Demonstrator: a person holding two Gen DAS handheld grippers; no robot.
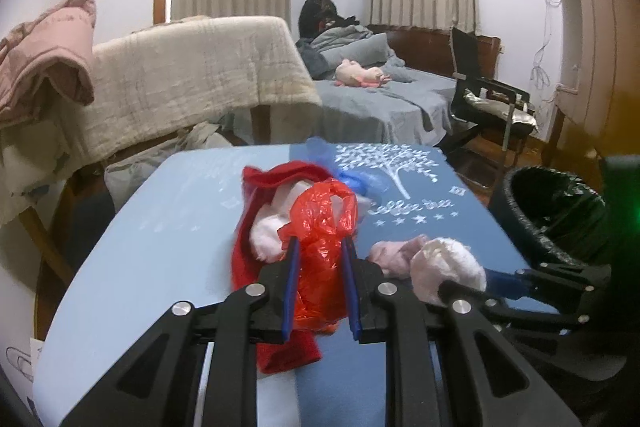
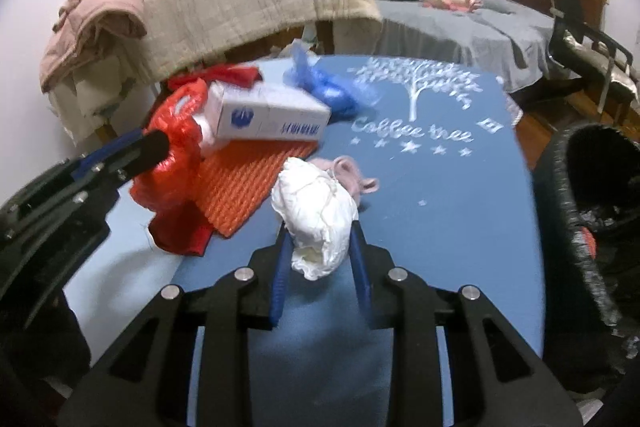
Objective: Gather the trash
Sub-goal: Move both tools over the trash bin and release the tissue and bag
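Note:
My left gripper [image 1: 320, 245] is shut on a crumpled red plastic bag [image 1: 322, 227], which also shows in the right wrist view [image 2: 172, 163]. My right gripper [image 2: 320, 227] is shut on a crumpled white paper wad [image 2: 316, 215], seen from the left wrist view too [image 1: 448, 267]. Both are held just over the blue table [image 2: 440, 227]. A white box [image 2: 268, 117], a blue plastic bag [image 2: 328, 87], an orange foam net [image 2: 244, 179], a red cloth [image 1: 244, 267] and a pink scrap [image 2: 352, 175] lie on the table.
A black bin with a black liner [image 2: 592, 211] stands at the table's right edge, also in the left wrist view [image 1: 556, 211]. Behind the table are a blanket-draped rack [image 1: 200, 75], a grey bed [image 1: 380, 99] and a black chair [image 1: 488, 99].

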